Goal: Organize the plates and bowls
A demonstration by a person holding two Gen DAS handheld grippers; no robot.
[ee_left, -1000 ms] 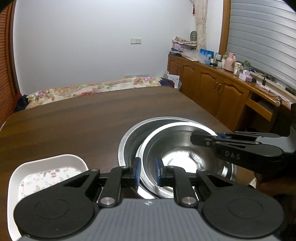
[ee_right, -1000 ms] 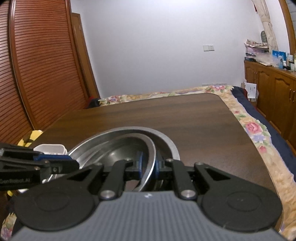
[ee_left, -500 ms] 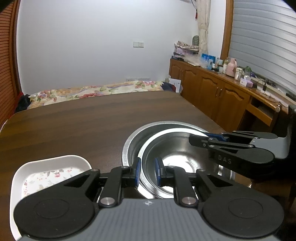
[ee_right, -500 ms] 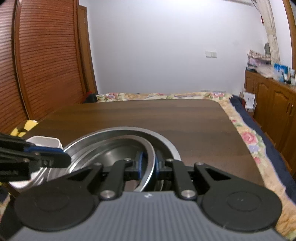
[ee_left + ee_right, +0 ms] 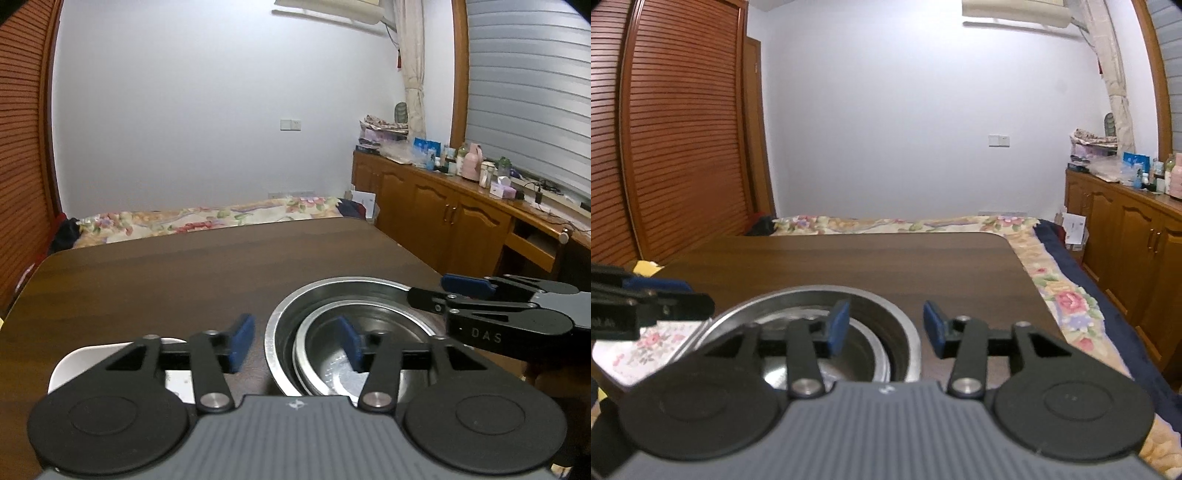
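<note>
Both grippers released since half a second ago: then nearly shut at the small bowl's rim, now wide apart and pulled back. Left gripper (image 5: 291, 341) jaws spread wide, holding nothing, straddling the left rim of the big bowl (image 5: 280, 325) without visible contact. White floral plate (image 5: 74, 363) on table (image 5: 184, 280) at far left, partly hidden under left gripper. Small bowl (image 5: 332, 369) now sitting nested in big bowl, both on table. Right gripper (image 5: 884, 326) jaws also wide, empty, straddling the big bowl's right rim.
</note>
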